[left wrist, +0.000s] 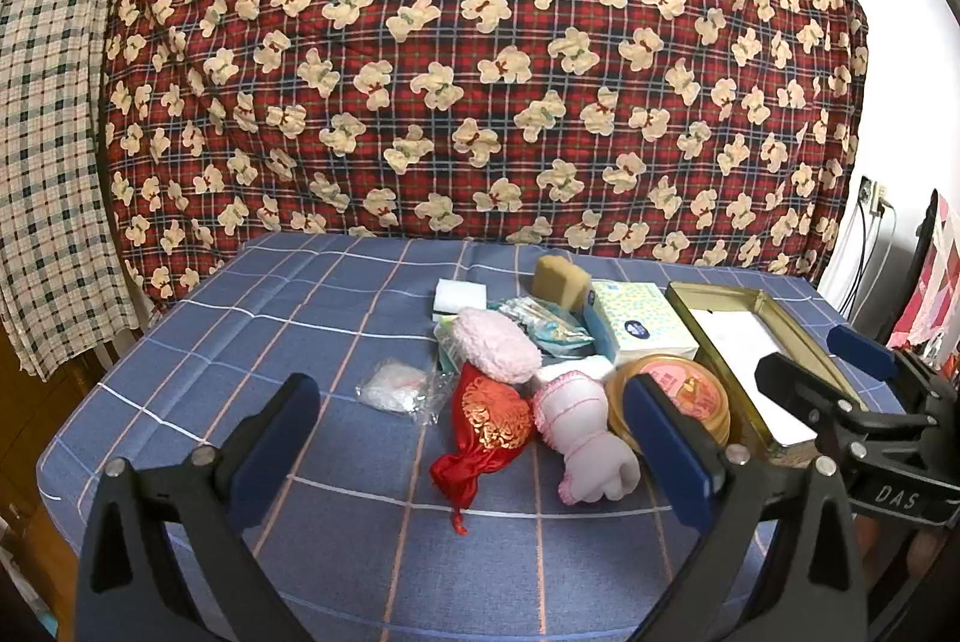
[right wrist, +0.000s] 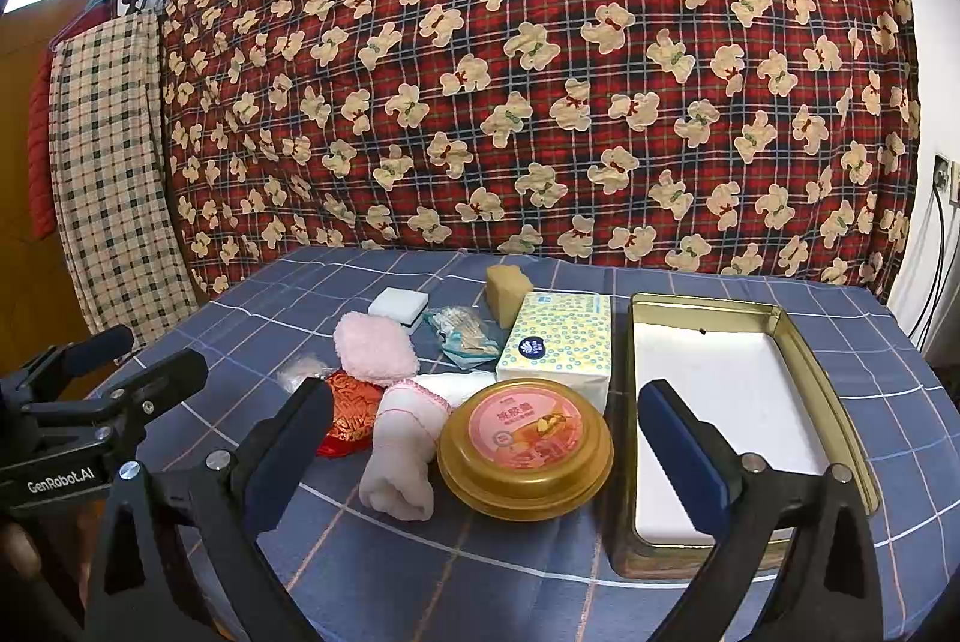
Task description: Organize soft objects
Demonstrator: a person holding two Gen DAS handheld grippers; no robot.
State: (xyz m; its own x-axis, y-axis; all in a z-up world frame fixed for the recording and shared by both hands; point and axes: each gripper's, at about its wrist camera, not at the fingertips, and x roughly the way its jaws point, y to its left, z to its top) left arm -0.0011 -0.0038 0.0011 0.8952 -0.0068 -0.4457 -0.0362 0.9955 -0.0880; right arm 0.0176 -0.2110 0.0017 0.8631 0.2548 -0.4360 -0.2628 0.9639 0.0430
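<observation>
A: Left wrist view — how does the left gripper [left wrist: 474,438] stand?

B: Low over the blue checked table [left wrist: 240,318], jaws spread wide, nothing between the pads. Framed in the gap lie a red pouch [left wrist: 489,426] and a rolled pink sock [left wrist: 585,438], neither touched. The right gripper [left wrist: 840,360] shows at the right edge, above the tin [left wrist: 708,297], jaws apart and empty.

A: And the rest of the pile?

B: A fluffy pink cloth [left wrist: 495,345] sits behind the pouch, a clear bag [left wrist: 396,390] to its left, a round gold box [left wrist: 690,390] just right of the sock. Further back: white sponge [left wrist: 459,297], tan sponge [left wrist: 561,279], tissue pack [left wrist: 639,324].

A: Right wrist view?

B: The right gripper [right wrist: 486,444] hangs wide open and empty, the gold box [right wrist: 525,447] and sock [right wrist: 402,447] in its gap, untouched. The open tin [right wrist: 708,309], white inside, lies to the right. The left gripper [right wrist: 114,360] is at the left edge, jaws parted, empty.

A: The room?

B: A red bear-print quilt [right wrist: 540,60] hangs behind the table, a checked cloth [right wrist: 114,174] beside it.
</observation>
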